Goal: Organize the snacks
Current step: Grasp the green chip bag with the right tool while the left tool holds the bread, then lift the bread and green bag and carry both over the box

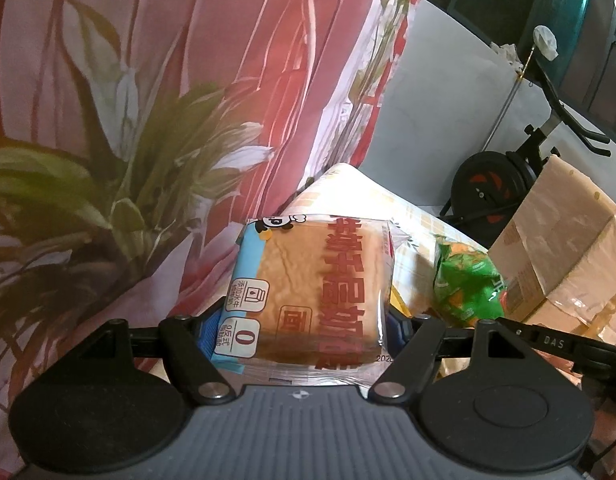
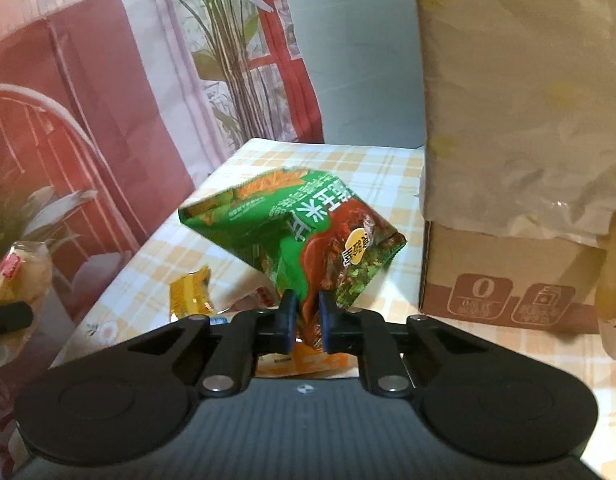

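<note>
Right wrist: right tongs [image 2: 306, 322] clench green bag [image 2: 295, 236]; left tongs [image 1: 303, 330] grasp bread packet [image 1: 308, 288].

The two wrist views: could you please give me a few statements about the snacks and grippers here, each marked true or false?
1. The right gripper is shut on the green snack bag. True.
2. The left gripper holds a wrapped bread pack. True.
3. The cardboard box stands to the left of the green snack bag in the right wrist view. False: it stands to the right.
4. The tablecloth is plain blue. False: it is yellow and white check.
5. A small yellow packet lies on the tablecloth. True.
</note>
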`<state>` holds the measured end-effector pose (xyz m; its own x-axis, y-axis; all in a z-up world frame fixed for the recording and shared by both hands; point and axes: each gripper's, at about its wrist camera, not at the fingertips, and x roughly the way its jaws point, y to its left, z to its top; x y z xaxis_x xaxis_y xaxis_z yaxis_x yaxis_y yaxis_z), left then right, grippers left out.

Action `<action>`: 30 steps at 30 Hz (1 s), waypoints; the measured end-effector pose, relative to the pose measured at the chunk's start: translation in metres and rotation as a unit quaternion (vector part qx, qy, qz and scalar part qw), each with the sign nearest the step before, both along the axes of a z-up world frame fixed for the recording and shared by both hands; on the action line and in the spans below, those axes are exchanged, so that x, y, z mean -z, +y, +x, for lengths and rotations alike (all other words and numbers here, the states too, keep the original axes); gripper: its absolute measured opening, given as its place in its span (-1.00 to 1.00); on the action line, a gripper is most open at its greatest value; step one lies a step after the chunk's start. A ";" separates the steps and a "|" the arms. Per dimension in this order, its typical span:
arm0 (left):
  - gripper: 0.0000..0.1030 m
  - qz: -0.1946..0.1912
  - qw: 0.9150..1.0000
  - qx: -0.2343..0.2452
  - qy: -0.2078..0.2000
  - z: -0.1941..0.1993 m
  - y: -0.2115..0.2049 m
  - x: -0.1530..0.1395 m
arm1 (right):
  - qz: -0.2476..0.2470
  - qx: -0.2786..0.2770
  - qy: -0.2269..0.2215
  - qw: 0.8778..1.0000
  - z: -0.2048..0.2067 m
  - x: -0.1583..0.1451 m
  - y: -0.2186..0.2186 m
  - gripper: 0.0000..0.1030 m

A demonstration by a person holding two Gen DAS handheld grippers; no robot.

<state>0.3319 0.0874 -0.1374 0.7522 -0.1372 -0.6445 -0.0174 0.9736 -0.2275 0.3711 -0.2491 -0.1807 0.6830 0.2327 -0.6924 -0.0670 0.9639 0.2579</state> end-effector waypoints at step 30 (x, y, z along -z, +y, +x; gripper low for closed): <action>0.49 0.014 0.998 0.060 -0.014 -0.053 -0.062 0.003 | -0.039 -0.002 0.011 0.999 -0.121 -0.020 -0.077 0.46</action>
<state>0.2786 0.0251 -0.1401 0.7497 -0.2093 -0.6278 0.1056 0.9744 -0.1987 0.2498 -0.3265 -0.1605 0.6660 0.1804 -0.7239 -0.0663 0.9808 0.1834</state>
